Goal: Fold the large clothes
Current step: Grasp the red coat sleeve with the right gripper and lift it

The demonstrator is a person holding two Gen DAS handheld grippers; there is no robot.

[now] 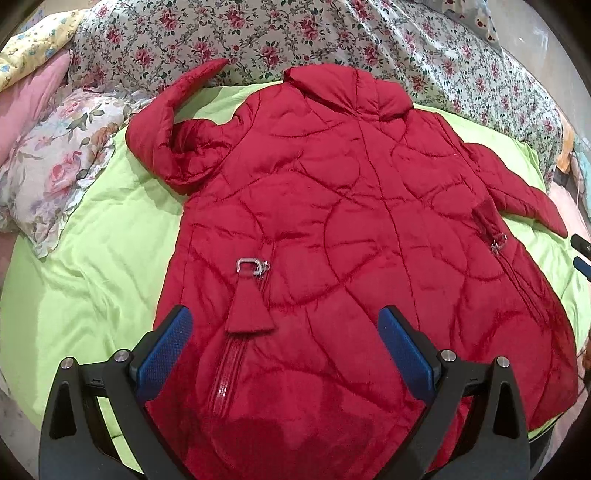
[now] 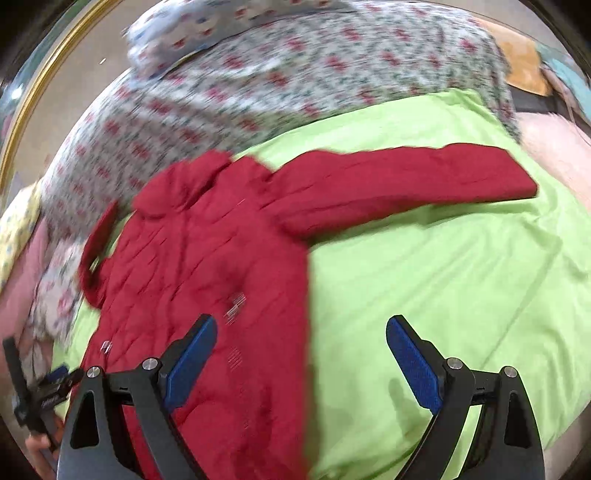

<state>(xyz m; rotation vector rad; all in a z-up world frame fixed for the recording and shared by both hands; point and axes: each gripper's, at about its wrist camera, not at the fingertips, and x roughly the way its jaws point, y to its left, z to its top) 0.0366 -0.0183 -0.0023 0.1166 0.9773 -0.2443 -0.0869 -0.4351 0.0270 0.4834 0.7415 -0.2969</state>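
A red quilted coat (image 1: 351, 206) lies spread flat on a lime green sheet (image 1: 110, 251), collar (image 1: 347, 88) at the far side. In the left wrist view one sleeve (image 1: 166, 125) bends up at the left. The other sleeve (image 2: 406, 177) stretches out to the right in the blurred right wrist view. My left gripper (image 1: 286, 350) hovers open over the coat's lower part, near a pocket tab with a metal buckle (image 1: 251, 266). My right gripper (image 2: 303, 362) is open above the coat's right edge (image 2: 303, 295) and the sheet (image 2: 443, 277). Nothing is between either pair of fingers.
A rose-print quilt (image 1: 295, 33) is heaped along the far side of the bed. A floral pillow (image 1: 55, 158) and a pink pillow (image 1: 29, 99) lie at the left. The right gripper's fingertips (image 1: 580, 242) show at the right edge. A gold frame (image 2: 40, 85) stands behind.
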